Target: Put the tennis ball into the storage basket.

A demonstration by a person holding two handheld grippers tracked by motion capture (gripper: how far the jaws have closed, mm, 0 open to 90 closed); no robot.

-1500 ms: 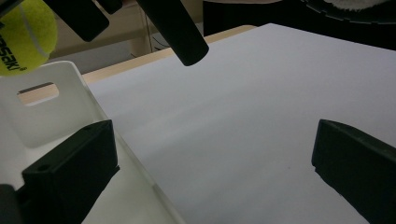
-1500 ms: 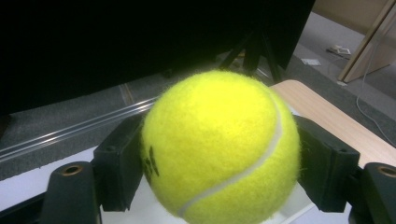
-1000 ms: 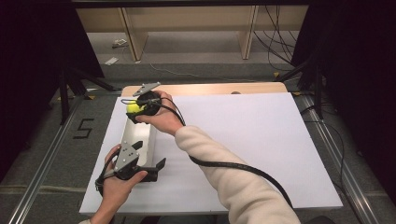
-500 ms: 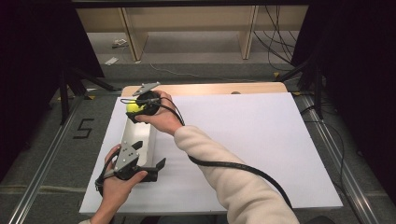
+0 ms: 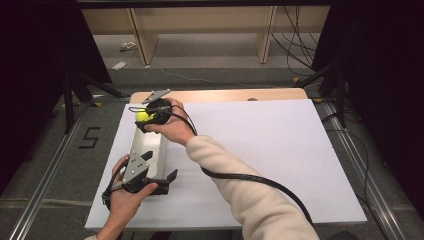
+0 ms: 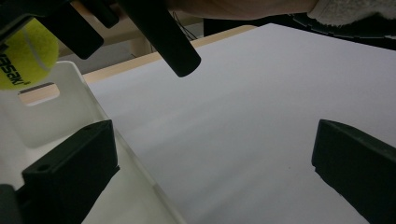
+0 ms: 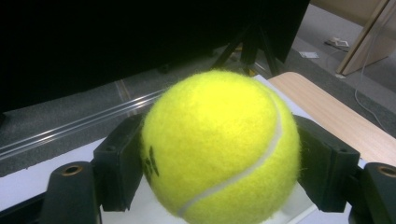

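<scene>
A yellow tennis ball (image 7: 219, 149) sits clamped between the two jaws of my right gripper (image 7: 219, 161). From above, the right gripper (image 5: 148, 114) holds the ball (image 5: 144, 116) over the far end of a long white tray (image 5: 150, 144) at the table's left. My left gripper (image 5: 160, 169) is at the tray's near end, open and holding nothing. In the left gripper view its jaws (image 6: 210, 172) stand wide apart, straddling the tray's right wall (image 6: 93, 109), with the ball (image 6: 23, 51) hanging at the upper left above the tray.
A white board (image 5: 260, 150) covers the table, with a strip of wood (image 5: 225, 95) showing along its far edge. Cables trail from both grippers across the board. Dark stands and metal rails flank the table on both sides.
</scene>
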